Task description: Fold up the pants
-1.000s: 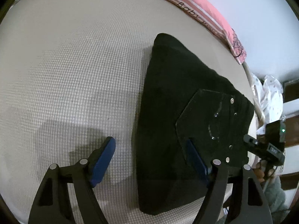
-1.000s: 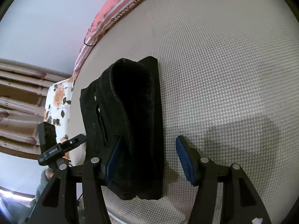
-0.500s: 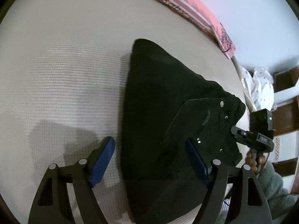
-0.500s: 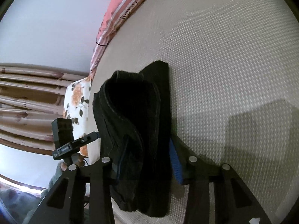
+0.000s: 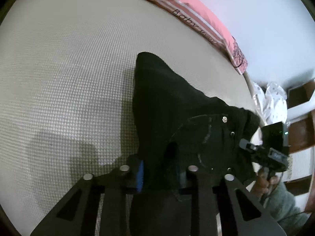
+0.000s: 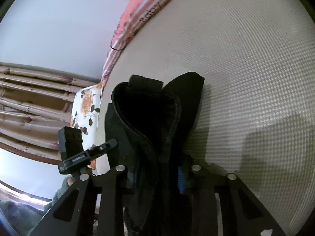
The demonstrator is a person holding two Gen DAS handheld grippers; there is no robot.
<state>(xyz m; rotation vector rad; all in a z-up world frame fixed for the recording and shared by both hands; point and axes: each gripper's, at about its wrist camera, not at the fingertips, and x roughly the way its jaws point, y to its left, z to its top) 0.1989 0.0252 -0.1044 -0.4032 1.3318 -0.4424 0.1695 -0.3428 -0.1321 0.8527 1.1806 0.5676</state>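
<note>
Black folded pants (image 5: 173, 108) lie on a beige textured mattress (image 5: 69, 78), near its edge. My left gripper (image 5: 160, 175) has its jaws closing on the near edge of the pants, and the blue pads press the fabric from both sides. In the right wrist view the pants (image 6: 149, 114) show a raised, curled fold of waistband. My right gripper (image 6: 157, 175) is also closing, with a thick bunch of the cloth pinched between its pads. Each view shows the other gripper beside the pants: the right one (image 5: 271, 149) and the left one (image 6: 78, 151).
A pink striped cloth (image 5: 196, 19) with lettering runs along the mattress's far edge below a pale wall. Off the mattress edge are a floral cloth (image 6: 86, 106), striped curtains (image 6: 29, 108), a white spotted cloth (image 5: 273, 98) and a grey-green sleeve (image 5: 283, 202).
Both grippers' jaws have come together on the pants: the left from wide open, the right more gradually. The right gripper moved in closer, and the cloth's fold has bunched up.
</note>
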